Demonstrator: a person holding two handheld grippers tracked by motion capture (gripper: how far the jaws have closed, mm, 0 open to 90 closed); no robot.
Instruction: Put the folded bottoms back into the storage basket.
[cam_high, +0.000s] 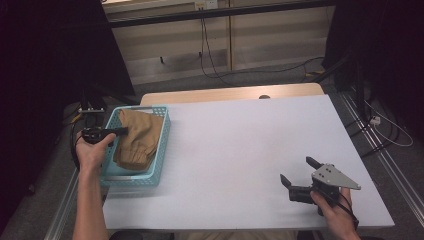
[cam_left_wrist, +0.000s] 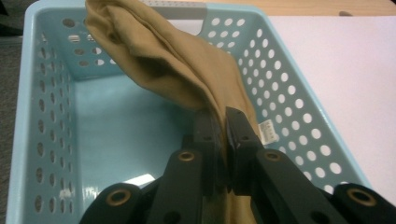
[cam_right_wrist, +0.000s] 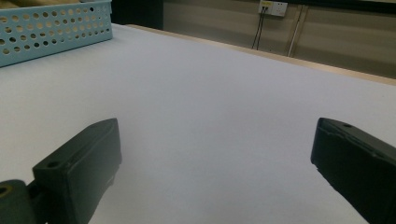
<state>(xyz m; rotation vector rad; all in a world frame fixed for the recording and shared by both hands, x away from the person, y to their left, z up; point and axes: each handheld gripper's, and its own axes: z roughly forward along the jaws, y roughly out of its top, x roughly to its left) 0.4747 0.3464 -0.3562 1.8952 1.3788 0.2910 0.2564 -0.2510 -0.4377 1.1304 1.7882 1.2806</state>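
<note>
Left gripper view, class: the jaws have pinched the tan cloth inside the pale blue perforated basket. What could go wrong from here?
1. The left gripper pinches only a narrow fold of the tan cloth garment; it may slip free when lifted.
2. The pale blue perforated plastic basket sits at the white table's left edge, and the open right gripper isn't steadying it, so pulling could drag it.

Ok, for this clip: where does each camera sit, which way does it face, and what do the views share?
High view: above the person's side, looking forward and down at the table; both forearms show, the left tongs and the right tongs.
Left gripper view: on the left tongs, looking into the blue basket; jaws pinch the tan cloth.
Right gripper view: on the right tongs, looking low across the table; jaws apart.
Shared: all three show the basket.
</note>
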